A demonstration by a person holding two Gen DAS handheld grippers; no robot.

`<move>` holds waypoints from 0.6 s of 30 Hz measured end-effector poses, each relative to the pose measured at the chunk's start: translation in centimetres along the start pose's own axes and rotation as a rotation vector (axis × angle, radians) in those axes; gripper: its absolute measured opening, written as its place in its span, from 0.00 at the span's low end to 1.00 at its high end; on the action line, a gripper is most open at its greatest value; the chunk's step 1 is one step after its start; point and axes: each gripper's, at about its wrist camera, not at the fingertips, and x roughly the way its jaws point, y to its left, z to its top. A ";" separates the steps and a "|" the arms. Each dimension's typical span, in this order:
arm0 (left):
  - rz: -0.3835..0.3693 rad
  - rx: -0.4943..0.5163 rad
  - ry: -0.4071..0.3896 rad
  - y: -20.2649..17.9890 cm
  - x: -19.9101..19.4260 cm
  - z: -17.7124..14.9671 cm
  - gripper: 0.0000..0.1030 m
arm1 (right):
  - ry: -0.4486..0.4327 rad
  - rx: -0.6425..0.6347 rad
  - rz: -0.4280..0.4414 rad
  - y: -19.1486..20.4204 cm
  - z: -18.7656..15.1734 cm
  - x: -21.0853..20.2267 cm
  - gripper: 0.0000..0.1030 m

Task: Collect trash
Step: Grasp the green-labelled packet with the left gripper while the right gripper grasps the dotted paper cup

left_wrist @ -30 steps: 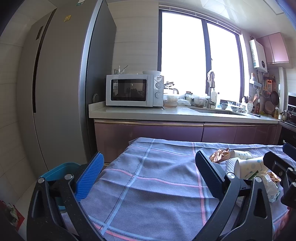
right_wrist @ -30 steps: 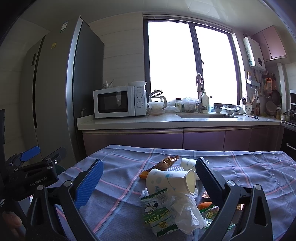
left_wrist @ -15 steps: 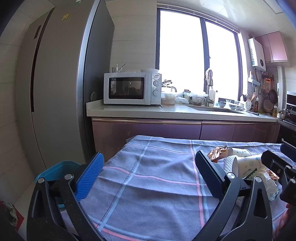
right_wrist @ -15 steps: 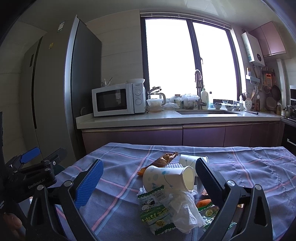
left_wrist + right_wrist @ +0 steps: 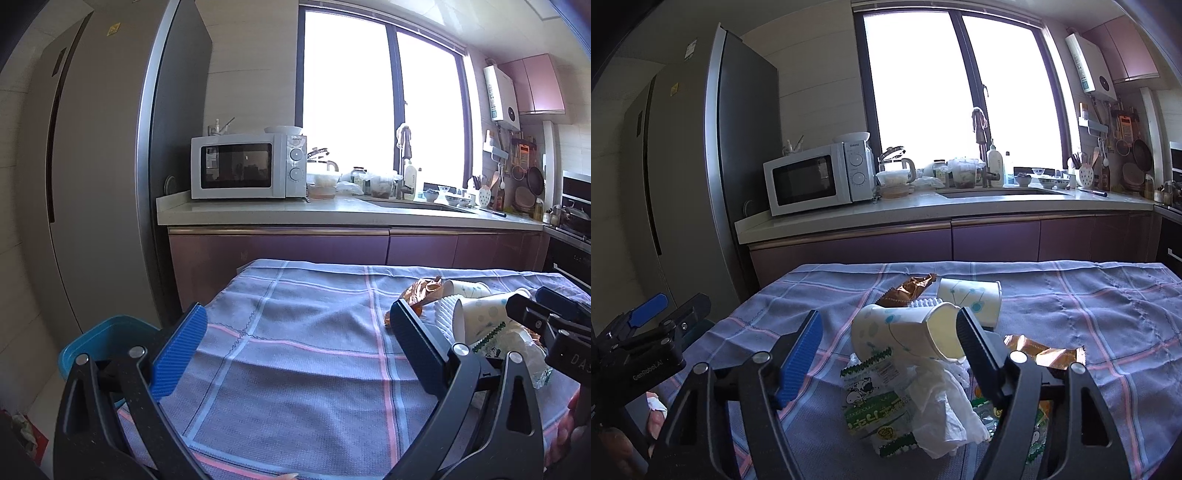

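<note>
Your right claw (image 5: pixel 888 341) is wide open and holds nothing. A paper cup (image 5: pixel 905 332) lies on its side between its two fingers, and you cannot tell if the right finger touches the cup's rim. The cup sits on top of a trash pile: a green and white wrapper (image 5: pixel 875 400), a crumpled white tissue (image 5: pixel 942 402), a second cup (image 5: pixel 971 295) and brown wrappers (image 5: pixel 908 290), all on the checked cloth (image 5: pixel 1108 314). Your left claw (image 5: pixel 295 332) is open too, over bare cloth, with a blue bin (image 5: pixel 92 339) by the table's left edge.
</note>
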 end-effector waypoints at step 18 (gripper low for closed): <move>-0.420 0.100 0.172 -5.7 3.1 -1.4 0.87 | 0.036 0.022 0.140 -1.9 0.3 0.5 0.06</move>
